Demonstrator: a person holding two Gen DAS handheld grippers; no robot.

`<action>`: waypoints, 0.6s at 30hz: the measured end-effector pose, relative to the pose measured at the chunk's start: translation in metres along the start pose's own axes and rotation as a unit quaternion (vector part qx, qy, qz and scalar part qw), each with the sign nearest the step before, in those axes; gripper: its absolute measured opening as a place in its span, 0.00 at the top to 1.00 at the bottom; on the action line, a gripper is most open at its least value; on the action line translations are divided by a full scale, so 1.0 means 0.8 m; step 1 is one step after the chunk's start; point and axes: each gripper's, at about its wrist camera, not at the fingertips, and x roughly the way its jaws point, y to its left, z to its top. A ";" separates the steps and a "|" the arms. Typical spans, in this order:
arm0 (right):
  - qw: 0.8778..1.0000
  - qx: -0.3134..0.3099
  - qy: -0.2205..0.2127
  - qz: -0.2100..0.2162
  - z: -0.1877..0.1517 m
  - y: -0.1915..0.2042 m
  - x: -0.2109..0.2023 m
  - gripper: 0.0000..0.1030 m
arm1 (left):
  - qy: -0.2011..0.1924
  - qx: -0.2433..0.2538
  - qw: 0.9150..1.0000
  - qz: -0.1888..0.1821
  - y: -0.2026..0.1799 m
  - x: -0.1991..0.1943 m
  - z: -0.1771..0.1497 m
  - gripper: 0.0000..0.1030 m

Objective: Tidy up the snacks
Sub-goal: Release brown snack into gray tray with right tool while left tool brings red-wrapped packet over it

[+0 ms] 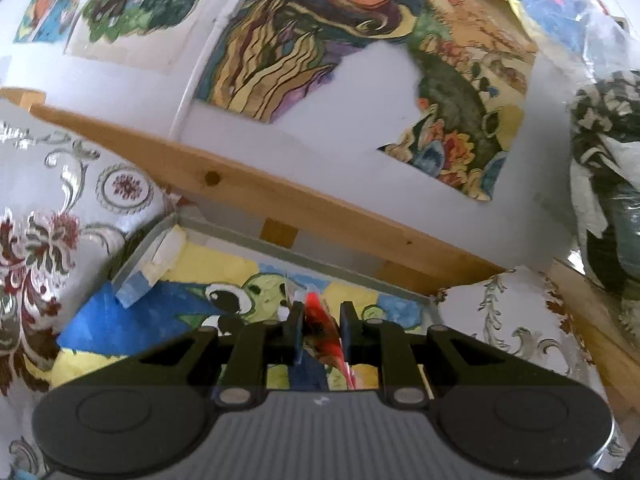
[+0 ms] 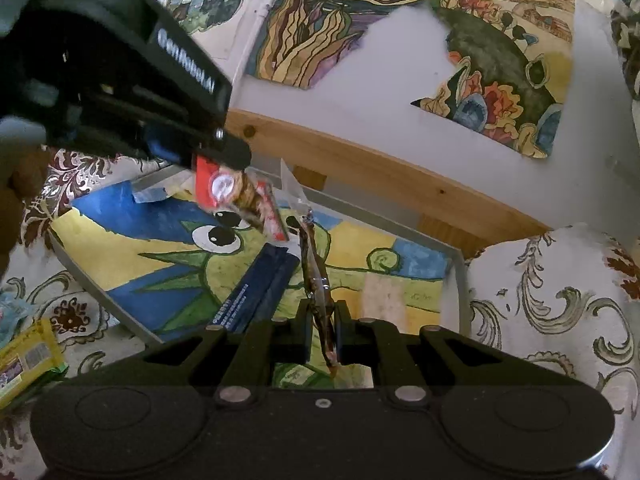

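My left gripper (image 1: 322,330) is shut on a red snack packet (image 1: 320,326), held edge-on over the tray (image 1: 332,269) with the painted frog floor. The right wrist view shows that left gripper (image 2: 216,156) at the upper left, with the red packet (image 2: 244,196) hanging from it above the tray's (image 2: 462,292) far left part. My right gripper (image 2: 322,334) is shut on a thin brown wrapper (image 2: 316,284) that stands upright over the tray's middle. A dark blue packet (image 2: 260,284) lies flat inside the tray, just left of the right gripper.
A yellow-green packet (image 2: 28,360) and a pale blue one (image 2: 10,312) lie on the patterned tablecloth (image 2: 552,312) left of the tray. A wooden rail (image 2: 360,164) and a wall with paintings stand close behind. A dark bundle (image 1: 608,184) sits at the right.
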 end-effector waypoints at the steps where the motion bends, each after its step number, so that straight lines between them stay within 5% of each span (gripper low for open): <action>1: 1.000 -0.003 0.001 0.001 0.000 0.001 0.001 0.89 | 0.003 -0.004 1.000 0.003 0.003 0.002 -0.002 0.82; 18: 0.999 -0.001 0.037 0.026 -0.004 0.014 0.014 0.71 | 0.086 -0.043 0.993 0.069 0.034 0.024 -0.024 0.76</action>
